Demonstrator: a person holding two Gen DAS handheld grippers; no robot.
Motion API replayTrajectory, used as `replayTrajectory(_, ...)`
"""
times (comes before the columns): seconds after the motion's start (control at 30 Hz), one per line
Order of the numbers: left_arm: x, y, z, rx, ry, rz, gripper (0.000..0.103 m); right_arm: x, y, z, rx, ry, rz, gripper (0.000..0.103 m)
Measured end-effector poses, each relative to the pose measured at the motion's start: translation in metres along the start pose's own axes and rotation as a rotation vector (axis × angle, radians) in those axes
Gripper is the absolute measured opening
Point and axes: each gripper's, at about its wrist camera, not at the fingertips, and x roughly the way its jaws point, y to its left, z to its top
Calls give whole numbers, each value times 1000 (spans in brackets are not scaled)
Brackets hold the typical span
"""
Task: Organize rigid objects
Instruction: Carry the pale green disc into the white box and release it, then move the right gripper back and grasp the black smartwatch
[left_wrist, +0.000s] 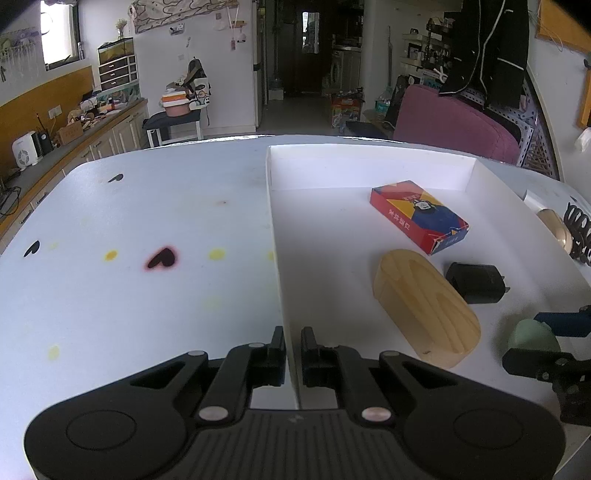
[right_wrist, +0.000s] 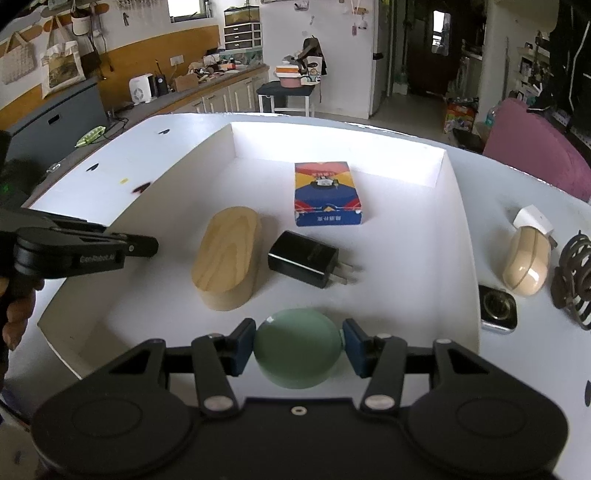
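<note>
A white tray (right_wrist: 458, 206) holds a wooden oval block (right_wrist: 225, 258), a black charger (right_wrist: 303, 264) and a red and blue card box (right_wrist: 327, 194). My right gripper (right_wrist: 299, 347) is shut on a round pale green object (right_wrist: 297, 349) over the tray's near edge. My left gripper (left_wrist: 293, 354) is shut on the tray's left wall (left_wrist: 275, 236); it also shows in the right wrist view (right_wrist: 147, 245). In the left wrist view the block (left_wrist: 424, 306), charger (left_wrist: 476, 282), card box (left_wrist: 419, 216) and green object (left_wrist: 532, 336) are inside the tray.
On the table right of the tray lie a beige rounded object (right_wrist: 526, 266), a white adapter (right_wrist: 533, 219), a brown hair claw (right_wrist: 574, 280) and a small square metal-framed thing (right_wrist: 496, 308). The white table (left_wrist: 129, 277) has dark heart marks and yellow dots. A purple chair (left_wrist: 454, 123) stands behind.
</note>
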Motion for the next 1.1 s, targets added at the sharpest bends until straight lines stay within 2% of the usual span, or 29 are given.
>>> replayTrajectory(0.23, -1, -1, 0, 7, 0, 6, 8, -1, -1, -1, 4, 2, -8, 56)
replayTrajectory(0.37, -1, -2, 0, 12, 1, 11, 7, -5, -1, 0, 4, -12, -1, 67)
replayTrajectory(0.87, -1, -5, 3, 25, 25, 35, 7, -37, -23, 1, 49, -89, 5, 70)
replayTrajectory(1.1, -2, -6, 3, 22, 28, 46, 7, -54, -54, -3, 96, -129, -62, 70)
